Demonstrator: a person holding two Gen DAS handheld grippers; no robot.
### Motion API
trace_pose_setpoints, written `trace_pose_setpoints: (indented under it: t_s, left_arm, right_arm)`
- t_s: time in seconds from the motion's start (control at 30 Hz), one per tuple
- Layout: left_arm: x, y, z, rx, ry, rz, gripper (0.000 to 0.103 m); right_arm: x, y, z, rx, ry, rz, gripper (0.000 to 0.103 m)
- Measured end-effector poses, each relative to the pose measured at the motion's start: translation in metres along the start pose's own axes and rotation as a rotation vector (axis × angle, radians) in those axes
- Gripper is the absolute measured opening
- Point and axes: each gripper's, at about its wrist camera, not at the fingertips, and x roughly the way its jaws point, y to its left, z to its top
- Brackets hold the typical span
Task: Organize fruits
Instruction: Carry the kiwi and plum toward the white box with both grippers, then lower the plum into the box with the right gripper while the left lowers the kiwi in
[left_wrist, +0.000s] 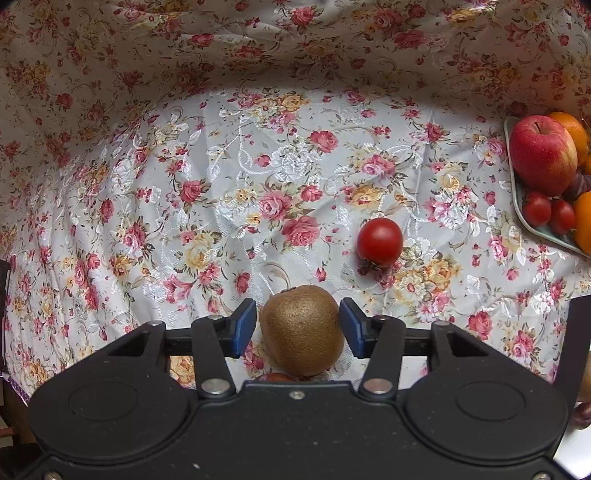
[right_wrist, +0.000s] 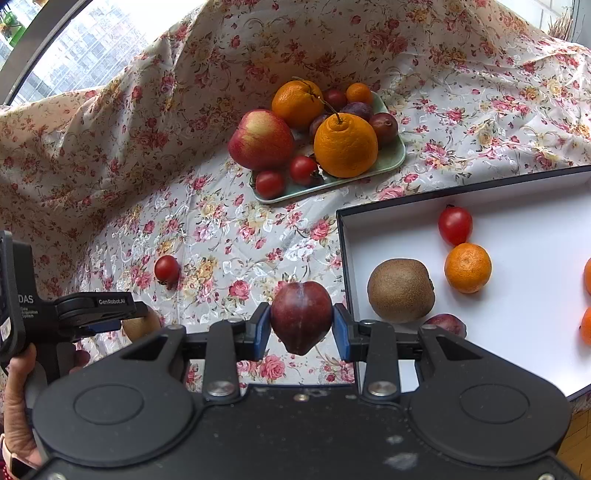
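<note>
My left gripper (left_wrist: 297, 328) has its blue pads on both sides of a brown kiwi (left_wrist: 301, 330); the right pad touches it and a thin gap shows at the left pad. A cherry tomato (left_wrist: 379, 241) lies on the floral cloth just beyond. My right gripper (right_wrist: 301, 326) is shut on a dark red plum (right_wrist: 301, 316), held above the cloth beside the white box (right_wrist: 535, 295). The box holds a kiwi (right_wrist: 400, 290), a tomato (right_wrist: 455, 224), a mandarin (right_wrist: 467, 268) and a plum (right_wrist: 445, 323). The green tray (right_wrist: 384, 162) carries an apple (right_wrist: 260, 139), oranges, plums and tomatoes.
The left gripper body (right_wrist: 74, 314) and the hand on it show at the left of the right wrist view. The loose tomato also shows there (right_wrist: 167, 268). The cloth rises in folds behind the table. The tray sits at the far right in the left wrist view (left_wrist: 517, 199).
</note>
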Motion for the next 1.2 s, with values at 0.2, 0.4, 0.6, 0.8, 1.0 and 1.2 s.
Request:
trace_pose_setpoints:
  t_s: [0.2,0.4,0.6,0.8,1.0,1.2]
  left_arm:
    - [0.015,0.001,-0.002,-0.017,0.054,0.005,0.061]
    - [0.015,-0.001,0.000,-0.060,0.061,0.006,0.058]
    - [-0.006,-0.039,-0.005,0.005,0.032,-0.057,0.058]
    - [-0.037,-0.094,-0.024,0.124,-0.033,-0.114,0.058]
    - [-0.054,-0.147,-0.047,0.235,-0.056,-0.172,0.058]
    - [-0.069,-0.190,-0.070,0.319,-0.055,-0.212,0.058]
  right_arm:
    - [0.005,0.003,-0.001,-0.005,0.008,-0.007,0.037]
    - [0.006,-0.011,0.003,0.046,0.045,0.022,0.037]
    - [0.003,-0.042,0.008,0.129,0.055,0.011,0.037]
    - [-0.010,-0.073,0.014,0.149,0.003,-0.061,0.037]
    - [-0.028,-0.103,0.018,0.154,-0.057,-0.141,0.037]
    - [-0.041,-0.138,0.021,0.191,-0.094,-0.210,0.037]
